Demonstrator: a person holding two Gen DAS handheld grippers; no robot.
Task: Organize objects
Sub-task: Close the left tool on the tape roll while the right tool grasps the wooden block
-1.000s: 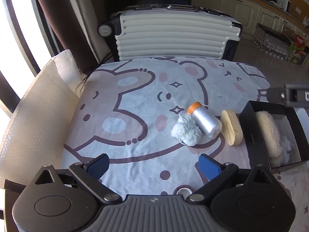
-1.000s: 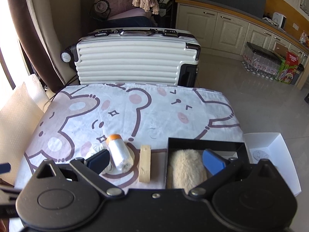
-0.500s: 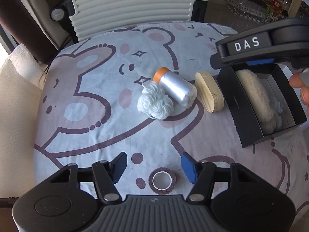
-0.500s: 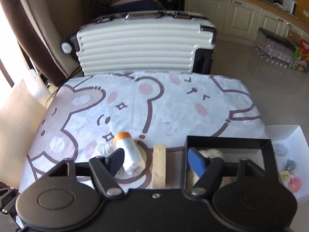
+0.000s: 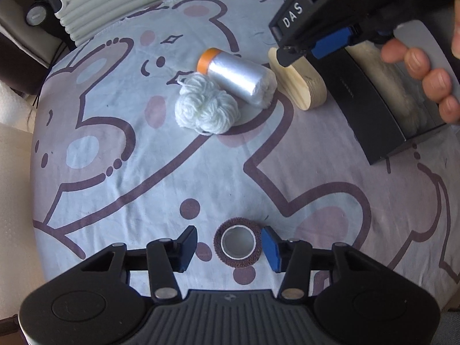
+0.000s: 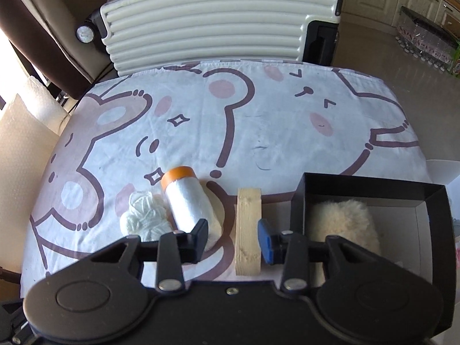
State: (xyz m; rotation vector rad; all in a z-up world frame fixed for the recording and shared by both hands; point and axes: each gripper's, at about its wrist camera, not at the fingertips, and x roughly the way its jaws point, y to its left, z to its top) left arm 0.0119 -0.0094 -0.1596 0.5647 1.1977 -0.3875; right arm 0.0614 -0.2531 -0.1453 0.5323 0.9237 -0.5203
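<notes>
The left wrist camera looks steeply down along its own hand-held gripper (image 5: 229, 247) onto the tabletop (image 5: 138, 201), close above the cloth, with the near edge under its fingers. The right wrist camera sits lower in tilt, facing forward across the tabletop (image 6: 258, 120) toward the ribbed suitcase (image 6: 212, 20) and the kitchen floor beyond. Both views share the middle of the cloth: the yarn ball (image 5: 205, 109) (image 6: 143, 215), the orange-capped roll (image 5: 238, 77) (image 6: 187, 201), the wooden block (image 5: 302, 86) (image 6: 248, 230) and the black box (image 5: 371, 115) (image 6: 373, 187). The left view also catches the right hand-held gripper's body from the side, at upper right.
</notes>
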